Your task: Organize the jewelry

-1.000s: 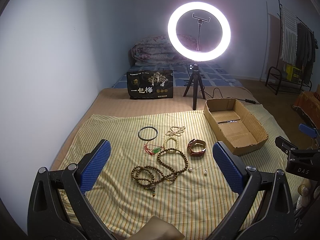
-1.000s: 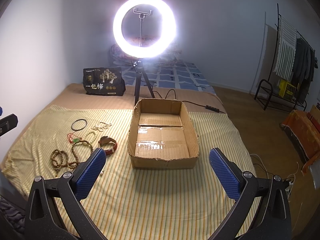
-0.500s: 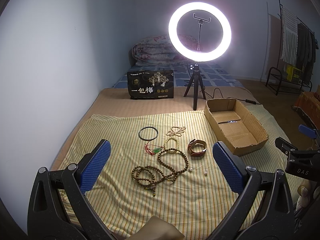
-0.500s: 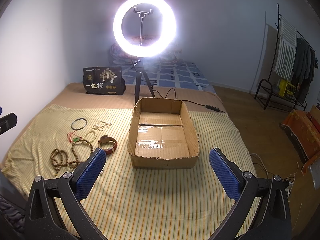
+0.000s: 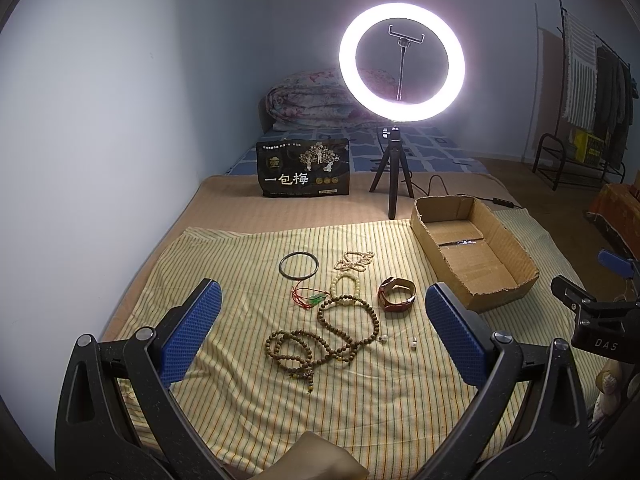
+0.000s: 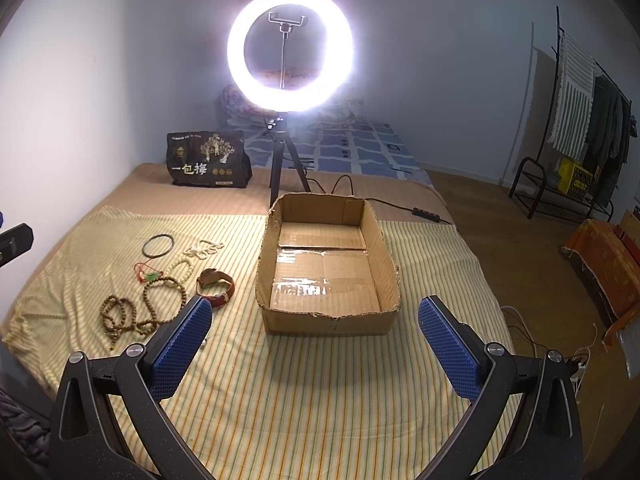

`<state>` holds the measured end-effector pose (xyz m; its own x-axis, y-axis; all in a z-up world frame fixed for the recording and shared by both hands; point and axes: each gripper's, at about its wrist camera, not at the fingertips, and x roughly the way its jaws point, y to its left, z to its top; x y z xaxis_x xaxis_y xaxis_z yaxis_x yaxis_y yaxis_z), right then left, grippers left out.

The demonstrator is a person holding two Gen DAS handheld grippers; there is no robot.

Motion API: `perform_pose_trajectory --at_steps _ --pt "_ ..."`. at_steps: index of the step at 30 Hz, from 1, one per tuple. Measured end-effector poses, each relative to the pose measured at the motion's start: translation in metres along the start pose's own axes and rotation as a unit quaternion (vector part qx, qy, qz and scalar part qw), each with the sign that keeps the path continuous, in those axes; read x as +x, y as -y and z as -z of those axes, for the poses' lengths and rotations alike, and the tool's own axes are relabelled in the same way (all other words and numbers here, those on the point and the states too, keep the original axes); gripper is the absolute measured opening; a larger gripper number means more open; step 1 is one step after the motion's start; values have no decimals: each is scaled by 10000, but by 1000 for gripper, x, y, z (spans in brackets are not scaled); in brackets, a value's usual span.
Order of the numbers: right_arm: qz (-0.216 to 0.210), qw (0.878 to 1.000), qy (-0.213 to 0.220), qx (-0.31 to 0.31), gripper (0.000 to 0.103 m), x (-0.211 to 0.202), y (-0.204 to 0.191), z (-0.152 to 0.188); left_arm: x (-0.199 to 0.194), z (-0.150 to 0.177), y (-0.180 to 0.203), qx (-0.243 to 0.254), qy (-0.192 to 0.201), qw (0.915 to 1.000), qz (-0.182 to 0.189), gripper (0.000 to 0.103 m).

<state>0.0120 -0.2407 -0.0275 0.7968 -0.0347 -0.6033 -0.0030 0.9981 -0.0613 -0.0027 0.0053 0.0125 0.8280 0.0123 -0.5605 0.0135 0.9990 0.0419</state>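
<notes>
Nothing has really changed over the last second: both claws hang where they were, so no piece has been picked up and the sorting has not begun. The left claw [image 5: 320, 328] gapes wide and empty, framing the jewelry at the centre of its view. The right claw [image 6: 316, 344] is spread just as wide and empty, framing the cardboard box [image 6: 328, 322] at mid-frame, which holds nothing.

The jewelry lies scattered on the striped cloth [image 5: 360, 408]: a dark bangle [image 5: 299, 265], a pale bead bracelet [image 5: 347, 286], a tangled string of brown beads [image 5: 324, 340], a red cord with a green pendant [image 5: 310, 298], and a brown leather strap [image 5: 397, 294] nearest the box.
</notes>
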Motion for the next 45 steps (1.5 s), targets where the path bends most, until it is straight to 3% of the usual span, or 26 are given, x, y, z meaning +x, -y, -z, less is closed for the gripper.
perform_pose_trajectory --at_steps 25,38,45 --pt "-164 9997 -77 -173 103 4 -15 -12 13 8 -16 -153 -151 9996 -163 103" --pt "-411 9977 -461 -293 103 20 -30 -22 21 10 -39 -377 -330 9981 -360 103" --pt "-523 9976 -254 -383 103 23 -35 -31 25 8 -61 -441 -473 9972 -380 103"
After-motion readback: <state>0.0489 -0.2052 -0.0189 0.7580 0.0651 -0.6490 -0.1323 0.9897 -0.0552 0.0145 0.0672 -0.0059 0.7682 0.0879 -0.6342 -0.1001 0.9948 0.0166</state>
